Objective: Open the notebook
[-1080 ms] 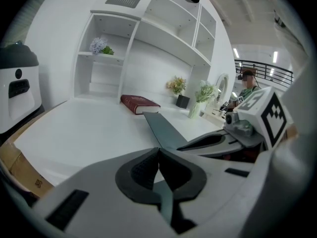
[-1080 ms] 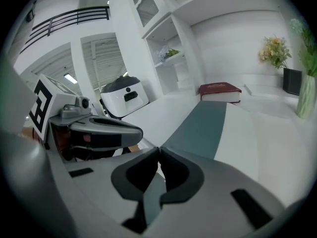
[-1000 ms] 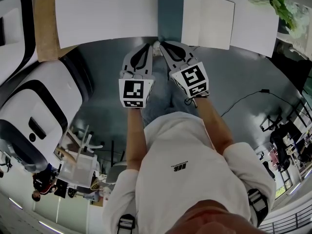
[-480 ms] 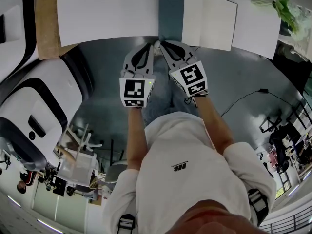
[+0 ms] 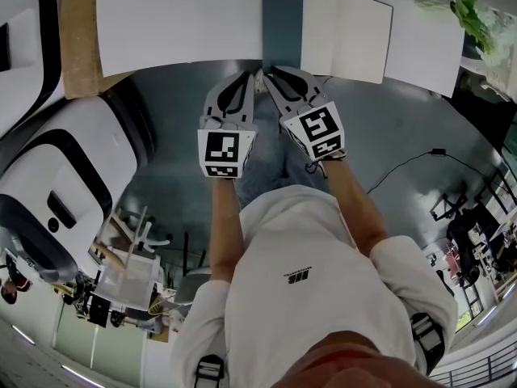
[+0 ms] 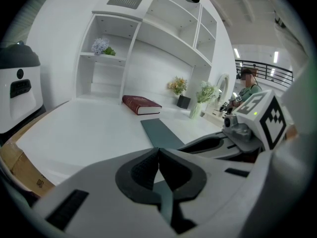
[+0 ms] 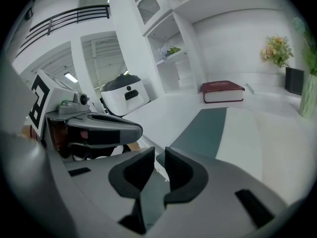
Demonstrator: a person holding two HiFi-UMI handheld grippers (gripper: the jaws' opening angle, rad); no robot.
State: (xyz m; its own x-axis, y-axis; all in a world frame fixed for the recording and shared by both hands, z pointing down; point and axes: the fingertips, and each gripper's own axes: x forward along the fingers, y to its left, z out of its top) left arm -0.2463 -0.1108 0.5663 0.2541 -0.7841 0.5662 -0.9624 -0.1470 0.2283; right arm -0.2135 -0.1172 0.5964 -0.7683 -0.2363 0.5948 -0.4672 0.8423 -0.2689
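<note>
left jaws together; notebook (image 6: 161,133), book (image 6: 141,104) ahead

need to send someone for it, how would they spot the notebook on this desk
On the white desk, look at the near edge. The notebook lies flat and open there: dark teal cover on the left, blank white page on the right. Its one neighbour, a red book, is closed and back by the shelves.
</note>
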